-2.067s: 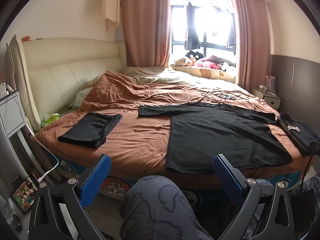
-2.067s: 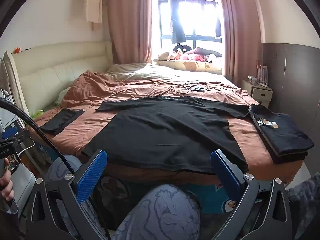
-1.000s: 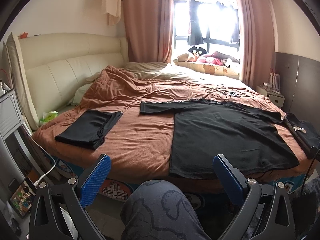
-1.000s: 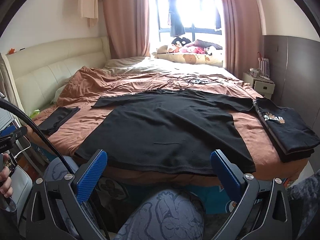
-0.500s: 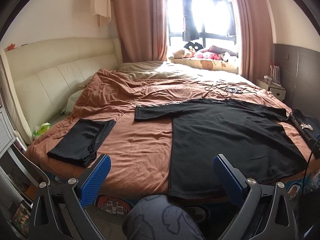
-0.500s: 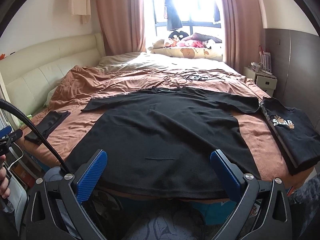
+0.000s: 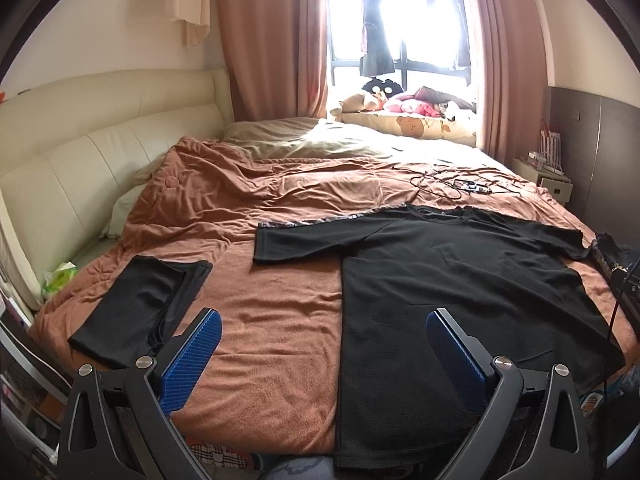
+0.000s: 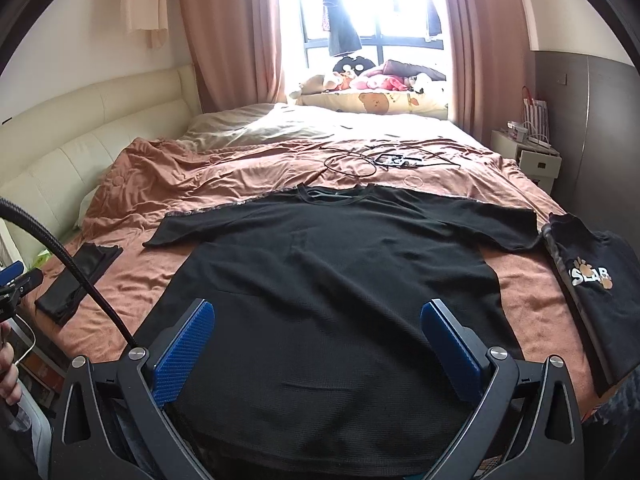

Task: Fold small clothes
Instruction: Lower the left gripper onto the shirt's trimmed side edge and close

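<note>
Left gripper [image 7: 323,354]: jaws spread wide, empty, held above the near edge of the bed [image 7: 260,320]; its view looks across bare blanket on one side and the shirt's left flank on the other.

Right gripper [image 8: 316,344]: jaws likewise apart, nothing between them, poised over the lower body of the shirt.

Black T-shirt [image 8: 332,280]: the item in hand. Laid flat and face down or plain side up, collar toward the window, both sleeves stretched out, hem hanging a little over the near bed edge. A few shallow ripples run across the middle.

Folded black garment [image 7: 140,308]: on the blanket to the left, well apart from the shirt. Seemingly a finished piece.

Folded printed shirt [image 8: 592,280]: on the right, its edge just beside the open shirt's right sleeve.

Cables [image 8: 376,160]: loose on the blanket beyond the collar, clear of the work.

Step in hand, as you should judge it: the first fold is not yet begun. To do it well:
- Pinch one layer pair only, at a sleeve end and the hem corner on the same side.
- Lift low and carry the side inward in one line, so the edge lands parallel to the shirt's length.
- Keep the right sleeve from dragging onto the printed shirt.
- Smooth the ripples before closing the fold.
</note>
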A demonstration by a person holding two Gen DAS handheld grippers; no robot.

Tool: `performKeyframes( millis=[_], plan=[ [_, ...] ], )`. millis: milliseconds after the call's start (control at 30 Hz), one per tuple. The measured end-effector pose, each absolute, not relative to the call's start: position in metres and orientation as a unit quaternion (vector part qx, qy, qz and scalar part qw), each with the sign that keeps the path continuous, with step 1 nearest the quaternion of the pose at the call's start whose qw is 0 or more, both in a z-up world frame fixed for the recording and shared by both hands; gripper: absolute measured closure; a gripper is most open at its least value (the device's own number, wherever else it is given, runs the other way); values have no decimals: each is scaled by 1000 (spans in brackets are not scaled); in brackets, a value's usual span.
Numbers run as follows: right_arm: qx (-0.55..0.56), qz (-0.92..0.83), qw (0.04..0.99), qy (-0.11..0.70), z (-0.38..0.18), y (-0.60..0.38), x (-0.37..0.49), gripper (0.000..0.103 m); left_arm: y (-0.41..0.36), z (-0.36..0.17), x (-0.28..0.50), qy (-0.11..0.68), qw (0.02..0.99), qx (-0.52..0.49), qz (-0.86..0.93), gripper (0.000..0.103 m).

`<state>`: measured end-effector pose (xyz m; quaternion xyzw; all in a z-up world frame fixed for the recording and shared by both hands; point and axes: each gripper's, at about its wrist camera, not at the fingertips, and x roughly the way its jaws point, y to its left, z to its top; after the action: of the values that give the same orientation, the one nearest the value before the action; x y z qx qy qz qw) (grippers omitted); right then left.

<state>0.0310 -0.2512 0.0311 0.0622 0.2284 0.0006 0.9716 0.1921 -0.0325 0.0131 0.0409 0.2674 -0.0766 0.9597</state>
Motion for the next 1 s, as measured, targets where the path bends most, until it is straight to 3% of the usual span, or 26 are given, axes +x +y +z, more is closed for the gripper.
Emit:
performKeyframes(
  millis=[500,633,767,867,1000],
  plan=[
    [85,66,966,237,30,-249,125,0,-14,3,294,302,949,18,-84,0],
    [101,78,962,243,27,-248,154,0,-1,-1,323,315,945,9,-93,6],
    [87,96,959,252,27,-238,178,13,16,-5,355,330,940,-4,-92,12],
    [87,107,955,261,28,-232,200,16,29,-7,379,343,935,-16,-86,14],
    [95,115,951,271,33,-225,235,22,45,-7,410,358,929,-34,-87,25]
  ],
)
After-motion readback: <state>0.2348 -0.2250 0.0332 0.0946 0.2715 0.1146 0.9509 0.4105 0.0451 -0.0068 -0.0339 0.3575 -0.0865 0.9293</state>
